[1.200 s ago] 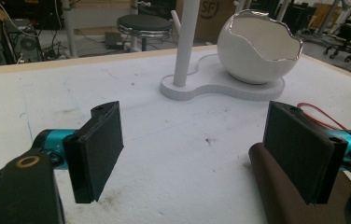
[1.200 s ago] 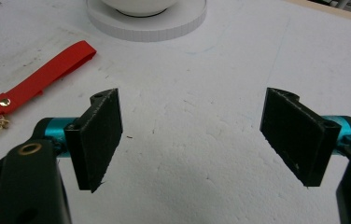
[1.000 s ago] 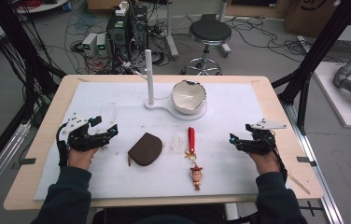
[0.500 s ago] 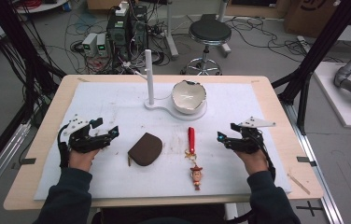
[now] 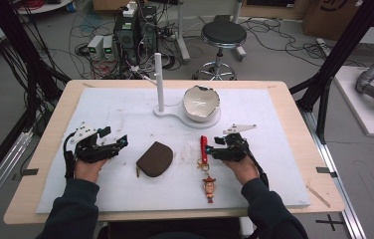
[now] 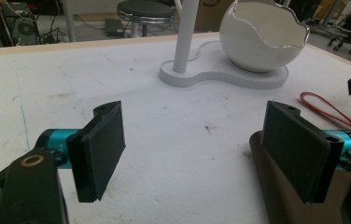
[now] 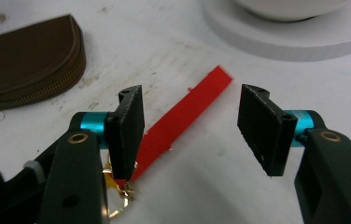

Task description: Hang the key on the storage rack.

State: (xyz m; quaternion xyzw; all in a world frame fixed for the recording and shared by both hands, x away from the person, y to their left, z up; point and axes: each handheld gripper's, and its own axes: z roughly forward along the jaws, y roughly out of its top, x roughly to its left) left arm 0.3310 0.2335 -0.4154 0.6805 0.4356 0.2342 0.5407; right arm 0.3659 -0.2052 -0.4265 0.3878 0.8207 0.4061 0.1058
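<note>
On the white mat (image 5: 125,107) of the wooden table (image 5: 50,114), high view: a red strap (image 5: 204,148) with a gold ring and a small cowboy figure (image 5: 209,188) lies lengthwise near the middle, strap end toward the far side, figure toward the person. Right gripper (image 5: 214,147) sits just beside the strap's right edge, level with its lower half; its jaws stand apart and have just been closing, with nothing pressed between them. Left gripper (image 5: 118,142) rests at the mat's left, jaws apart, near a brown pouch (image 5: 155,158) that lies left of the strap. A white stand (image 5: 180,112) beyond carries an upright post (image 5: 158,82) and a broken-edged white bowl (image 5: 201,103).

Left gripper view: left gripper (image 6: 192,158), jaws wide apart over bare mat, holding nothing. Brown pouch (image 6: 276,205) lies partly behind the right-hand jaw. White stand (image 6: 220,78), post (image 6: 185,35) and bowl (image 6: 263,39) ahead; a loop of red strap (image 6: 327,109) at the right edge.

Right gripper view: right gripper (image 7: 192,135), jaws apart. Red strap (image 7: 187,112) runs slantwise on the mat between them, its lower part passing behind the left-hand jaw; whether that jaw touches it cannot be told. Gold ring (image 7: 120,203) beneath that jaw. Brown pouch (image 7: 29,60) at upper left; white stand (image 7: 285,42) at the top.
</note>
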